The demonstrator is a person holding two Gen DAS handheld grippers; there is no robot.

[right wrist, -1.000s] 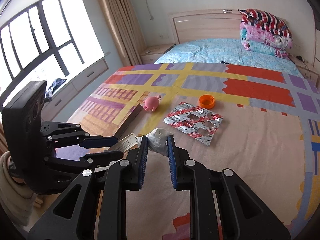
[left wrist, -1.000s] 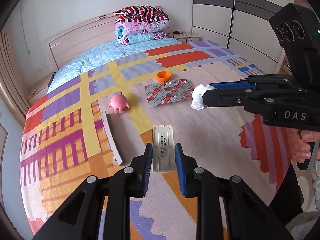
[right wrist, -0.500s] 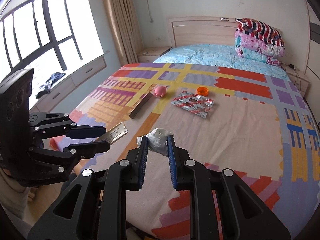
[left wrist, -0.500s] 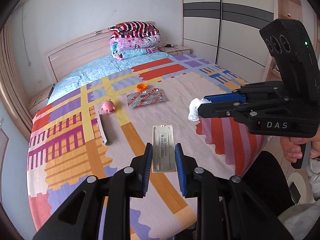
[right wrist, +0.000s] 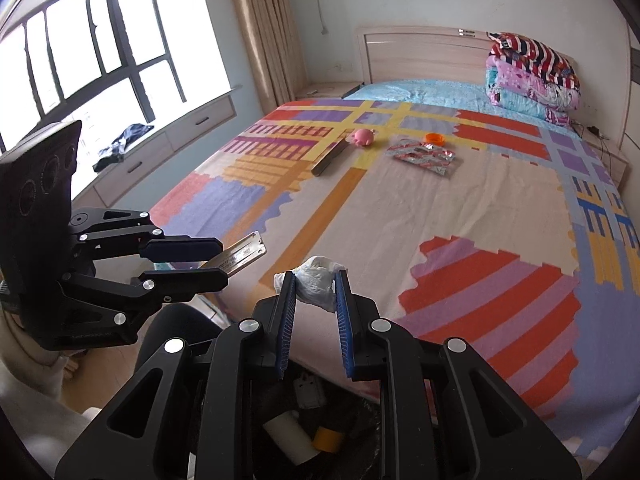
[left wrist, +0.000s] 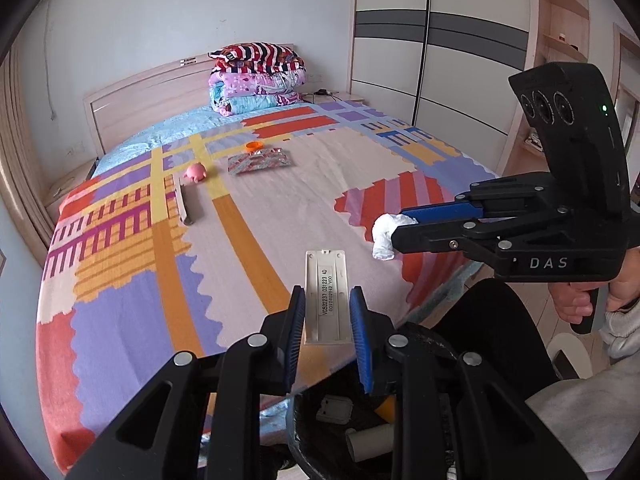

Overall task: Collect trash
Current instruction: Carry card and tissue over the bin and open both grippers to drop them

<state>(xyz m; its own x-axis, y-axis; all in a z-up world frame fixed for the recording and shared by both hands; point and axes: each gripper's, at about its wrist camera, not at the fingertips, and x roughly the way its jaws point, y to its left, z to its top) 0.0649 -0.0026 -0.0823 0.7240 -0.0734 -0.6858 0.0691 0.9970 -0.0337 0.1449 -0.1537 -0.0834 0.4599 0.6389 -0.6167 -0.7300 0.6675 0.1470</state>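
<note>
My left gripper (left wrist: 326,300) is shut on a flat white plastic cover with printed numbers (left wrist: 325,284), held in the air over the bed's foot; the cover also shows in the right wrist view (right wrist: 240,256). My right gripper (right wrist: 316,280) is shut on a crumpled white tissue (right wrist: 316,280), seen from the side in the left wrist view (left wrist: 384,236). A black bin (left wrist: 424,440) holding a paper roll and other trash sits below both grippers (right wrist: 312,432). On the bed lie a red-silver blister pack (left wrist: 258,162) and an orange cap (left wrist: 254,145).
A pink toy (left wrist: 196,171) and a long grey strip (left wrist: 185,202) lie on the patterned bedspread (left wrist: 280,208). Folded quilts (left wrist: 256,80) are stacked at the headboard. A wardrobe (left wrist: 420,40) stands to the right; a window bench (right wrist: 140,152) to the left.
Both grippers have pulled back from the middle of the bed to beyond its foot, each keeping its item. The bin has come into view below them.
</note>
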